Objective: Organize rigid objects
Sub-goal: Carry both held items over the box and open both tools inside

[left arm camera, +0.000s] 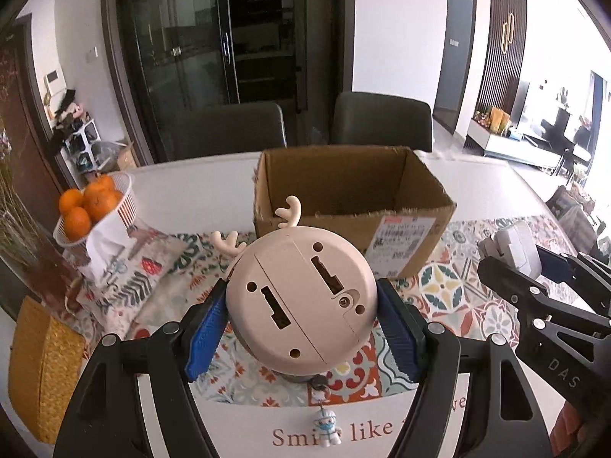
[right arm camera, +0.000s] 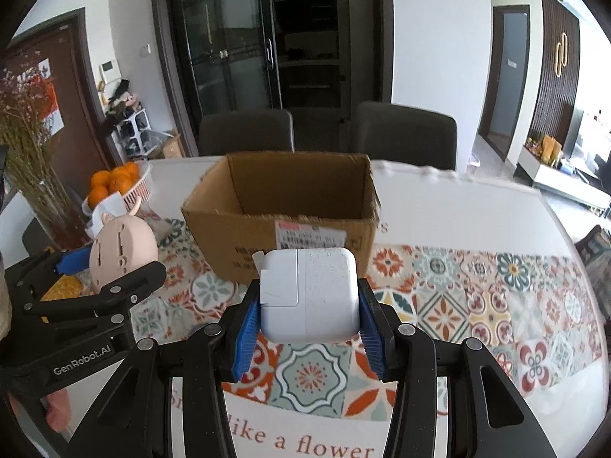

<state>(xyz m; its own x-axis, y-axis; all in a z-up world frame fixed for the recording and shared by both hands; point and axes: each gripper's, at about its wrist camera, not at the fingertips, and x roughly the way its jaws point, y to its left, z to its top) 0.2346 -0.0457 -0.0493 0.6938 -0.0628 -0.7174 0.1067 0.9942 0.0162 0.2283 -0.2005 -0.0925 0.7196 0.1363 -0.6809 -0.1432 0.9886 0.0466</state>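
The left gripper (left arm camera: 301,320) is clamped on a round pink reindeer toy (left arm camera: 301,297), its blue pads pressing the two sides while the flat base faces the camera and the antlers point away toward the box. Gripping across the widest part probably keeps the smooth body from rolling out. A small figurine charm (left arm camera: 327,429) dangles below the claw on its cord (it hangs free, clear of the tablecloth (left arm camera: 450,290)).

The right gripper (right arm camera: 309,316) is closed narrower on a white power adapter (right arm camera: 311,294), pinched by its flat opposite faces, which give the pads a square, stable seat.

Just ahead of both claws stands the open cardboard box (right arm camera: 282,206), mouth up and apparently empty, so it looks like the intended container. Both items are held above the cloth, short of the rim.

Off to the left claw's left sits a basket of oranges (left arm camera: 93,206), well apart from the work.
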